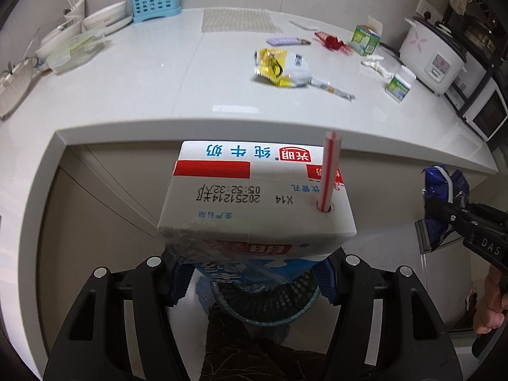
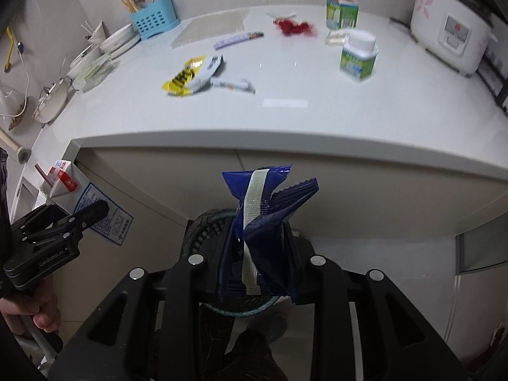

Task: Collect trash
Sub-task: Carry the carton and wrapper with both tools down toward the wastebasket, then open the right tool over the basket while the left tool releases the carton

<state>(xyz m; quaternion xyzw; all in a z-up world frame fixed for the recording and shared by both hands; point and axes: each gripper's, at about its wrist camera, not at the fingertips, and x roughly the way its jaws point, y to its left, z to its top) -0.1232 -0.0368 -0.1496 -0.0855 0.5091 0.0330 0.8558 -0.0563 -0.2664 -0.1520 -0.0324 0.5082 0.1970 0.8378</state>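
Note:
My left gripper (image 1: 254, 277) is shut on a white, red and blue milk carton (image 1: 254, 203) with a red-striped straw (image 1: 330, 171) stuck in its top. It hangs below the counter edge, over a dark mesh waste basket (image 1: 270, 301) on the floor. My right gripper (image 2: 257, 263) is shut on a crumpled dark blue wrapper (image 2: 270, 203) with a pale strip down it, above the same basket (image 2: 206, 228). The right gripper (image 1: 457, 219) with its wrapper (image 1: 444, 190) shows at the right edge of the left wrist view. The left gripper (image 2: 76, 219) and carton (image 2: 63, 181) show at the left of the right wrist view.
On the white counter (image 1: 158, 79) lie a yellow snack packet (image 1: 281, 66), a thin sachet (image 1: 333, 89), a purple wrapper (image 1: 285, 41), red scraps (image 1: 333, 44), a green-white box (image 1: 365, 39) and a small bottle (image 1: 400, 84). Dishes (image 1: 79, 31), a blue utensil holder (image 1: 155, 0) and a rice cooker (image 1: 435, 60) stand around the edges.

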